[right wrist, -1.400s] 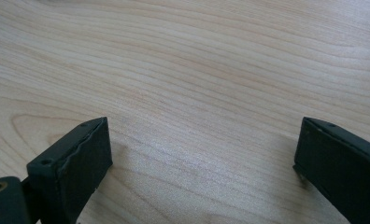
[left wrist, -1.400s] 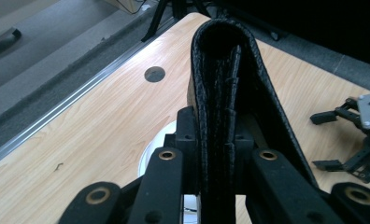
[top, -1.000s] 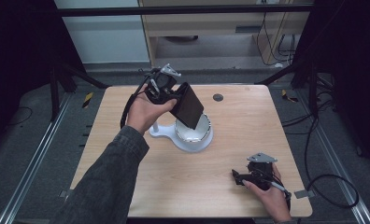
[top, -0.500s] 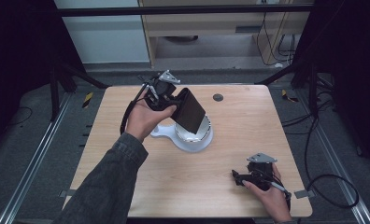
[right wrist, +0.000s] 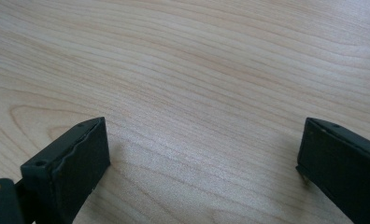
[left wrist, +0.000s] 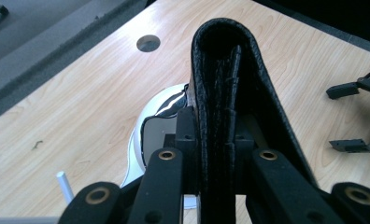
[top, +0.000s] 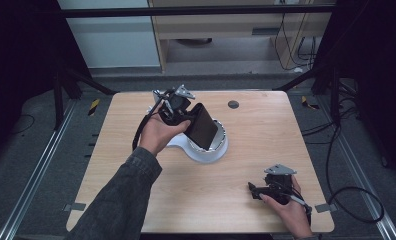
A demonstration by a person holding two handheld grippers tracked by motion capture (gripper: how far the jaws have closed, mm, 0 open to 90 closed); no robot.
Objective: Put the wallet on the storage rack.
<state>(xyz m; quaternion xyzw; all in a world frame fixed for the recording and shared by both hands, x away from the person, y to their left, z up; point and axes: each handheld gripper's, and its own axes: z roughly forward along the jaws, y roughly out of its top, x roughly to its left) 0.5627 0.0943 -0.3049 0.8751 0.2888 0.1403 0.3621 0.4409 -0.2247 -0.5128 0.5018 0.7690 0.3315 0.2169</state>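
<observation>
Black wallet clamped by left gripper over white dish; right gripper jaws apart, nothing betw., on table.

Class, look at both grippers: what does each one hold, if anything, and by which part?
The left gripper clamps a black folded wallet across its lower end, the fold pointing away. The right gripper is open on the table, holding nothing.
</observation>
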